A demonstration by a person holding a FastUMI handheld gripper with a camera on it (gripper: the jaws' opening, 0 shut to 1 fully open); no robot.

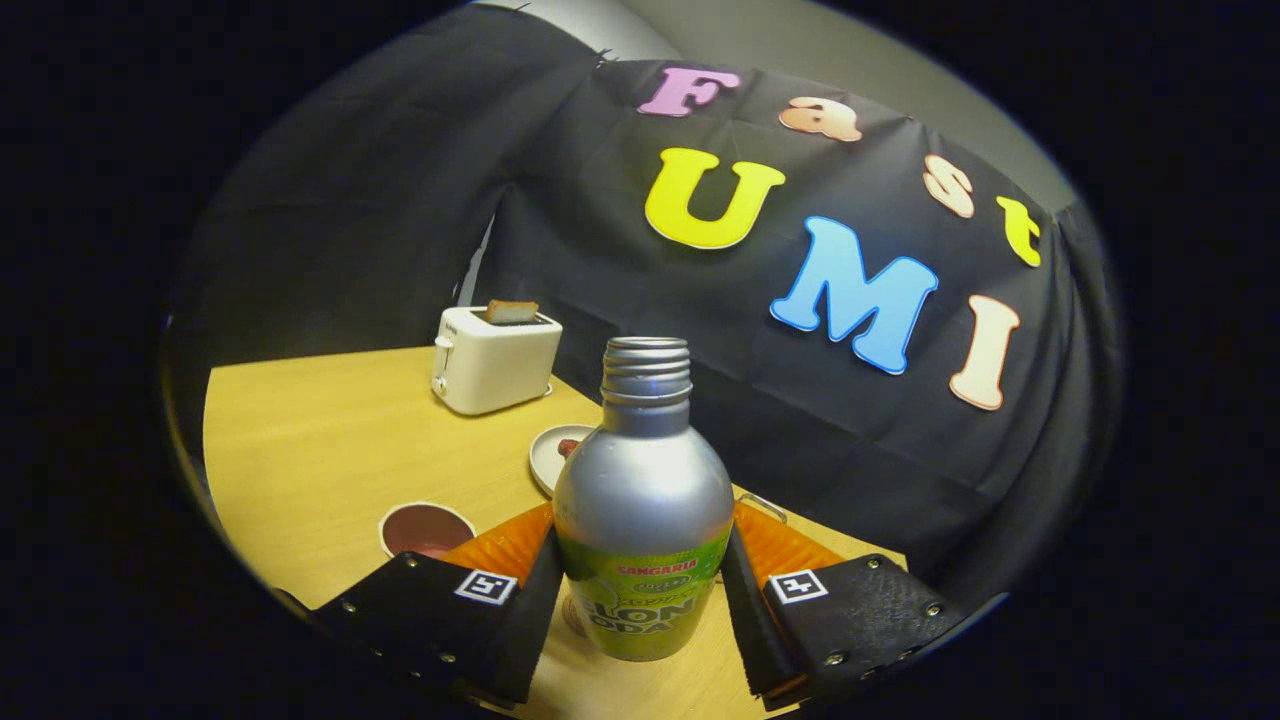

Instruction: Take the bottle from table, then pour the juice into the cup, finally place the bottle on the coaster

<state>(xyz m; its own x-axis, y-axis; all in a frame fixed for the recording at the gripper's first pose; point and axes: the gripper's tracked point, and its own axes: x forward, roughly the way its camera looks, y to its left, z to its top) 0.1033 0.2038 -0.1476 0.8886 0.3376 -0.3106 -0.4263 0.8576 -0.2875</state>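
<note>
A silver bottle (643, 480) with a green label stands upright between my fingers, its threaded neck uncapped. My gripper (642, 565) is shut on the bottle, one finger pressing each side of the label. The cup (425, 528), a round white one with dark liquid inside, sits on the wooden table (320, 440) to the left of my left finger. A small round brownish edge (572, 612), perhaps the coaster, peeks out between the left finger and the bottle's base. I cannot tell whether the bottle's bottom touches the table.
A white toaster (495, 360) with a slice of bread in it stands at the table's far side by the cloth wall. A small white plate (552, 455) holding something red lies just behind the bottle. A thin metal loop (765, 505) shows beyond the right finger.
</note>
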